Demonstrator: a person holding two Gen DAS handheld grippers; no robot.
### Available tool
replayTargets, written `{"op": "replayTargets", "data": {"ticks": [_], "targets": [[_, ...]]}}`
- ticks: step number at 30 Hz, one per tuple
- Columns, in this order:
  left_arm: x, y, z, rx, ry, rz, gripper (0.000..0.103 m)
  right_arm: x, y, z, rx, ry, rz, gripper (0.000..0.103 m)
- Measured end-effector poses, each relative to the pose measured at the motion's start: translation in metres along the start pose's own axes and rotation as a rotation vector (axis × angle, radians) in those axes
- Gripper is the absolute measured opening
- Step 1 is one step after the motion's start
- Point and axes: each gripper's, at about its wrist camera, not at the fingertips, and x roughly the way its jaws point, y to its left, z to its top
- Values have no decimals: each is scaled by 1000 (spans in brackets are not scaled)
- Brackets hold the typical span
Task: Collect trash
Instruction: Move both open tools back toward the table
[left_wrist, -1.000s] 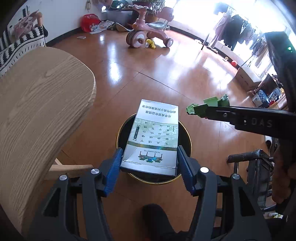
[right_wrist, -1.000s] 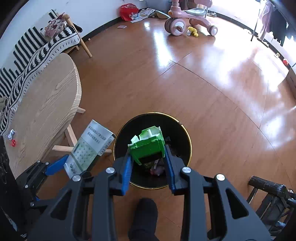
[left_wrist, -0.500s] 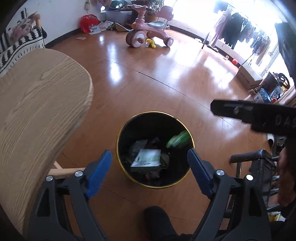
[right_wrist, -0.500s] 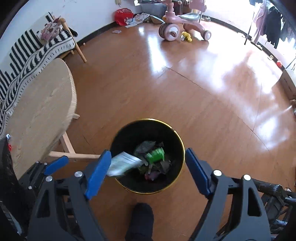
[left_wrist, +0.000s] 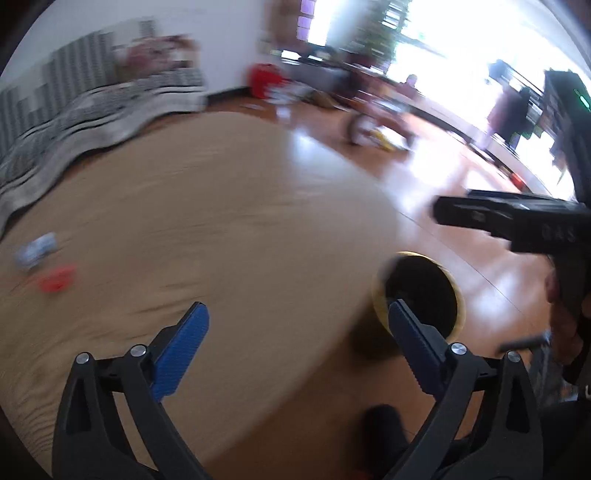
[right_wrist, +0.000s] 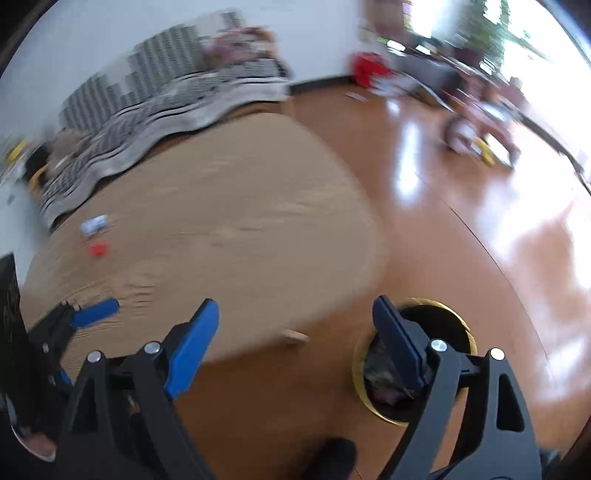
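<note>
A: On the wooden table (left_wrist: 229, 229) — what trash is left?
B: A red scrap (right_wrist: 98, 249) beside a pale blue-white wrapper (right_wrist: 94, 223), well apart from both grippers; both views are blurred

A: And the grippers?
B: Left gripper (left_wrist: 295, 325) gapes, grasping nothing; right gripper (right_wrist: 295, 321) likewise — the black bin (right_wrist: 458, 332) sits on the floor behind its right finger

My black, gold-rimmed bin (right_wrist: 413, 360) stands upright on the floor behind my right tongs' (right_wrist: 295, 323) right finger, rubbish inside; a red scrap (right_wrist: 98, 249) and a pale-blue scrap (right_wrist: 94, 224) lie blurred on the table, far left
</note>
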Motion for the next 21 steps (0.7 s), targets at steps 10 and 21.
{"op": "replayTargets", "data": {"ticks": [10,21], "targets": [[-103,231,-70,-378,-99,285,96,58,230,28,-242,-35,218,85],[-127,306,-116,-446,-65,382,96,116,332,10,-404,-8,188,85]]}}
